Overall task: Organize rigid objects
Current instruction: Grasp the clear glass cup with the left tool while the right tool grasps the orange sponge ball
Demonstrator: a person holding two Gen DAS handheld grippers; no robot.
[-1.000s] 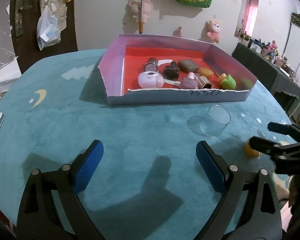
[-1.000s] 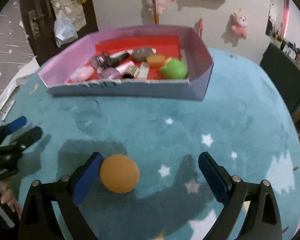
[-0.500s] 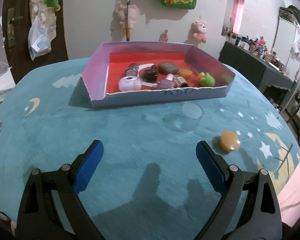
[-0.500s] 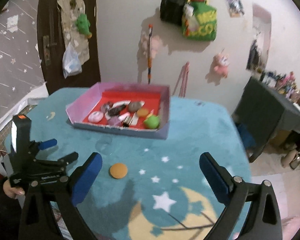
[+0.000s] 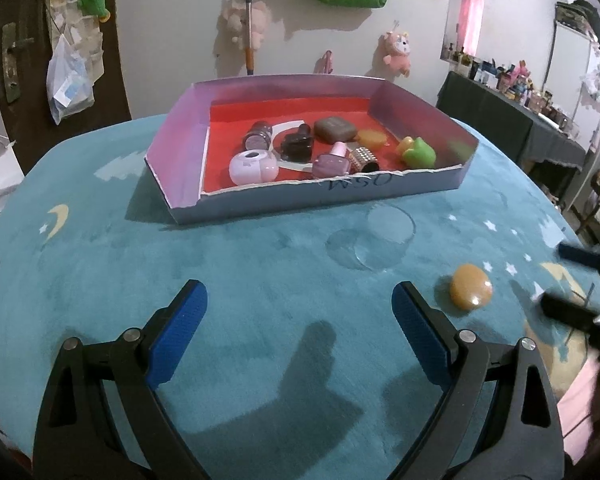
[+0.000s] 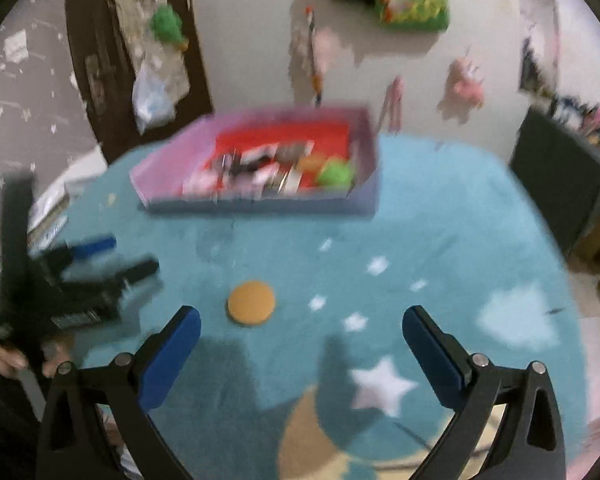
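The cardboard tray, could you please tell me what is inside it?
Inside the tray: white dispenser, nail polish bottle, dark bottle, brown case, green toy. The front wall hides their bases.

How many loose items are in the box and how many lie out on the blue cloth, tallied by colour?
In the box:
Purple or lilac: 3 (round jar, lilac case, polish bottle)
Dark brown or black: 2 (bottle, flat case)
Orange: 1 (disc)
Green: 1 (frog toy)
Studded metallic: 1
On the cloth:
Orange: 1 (disc)
Clear: 1 (cup)
Total: 10
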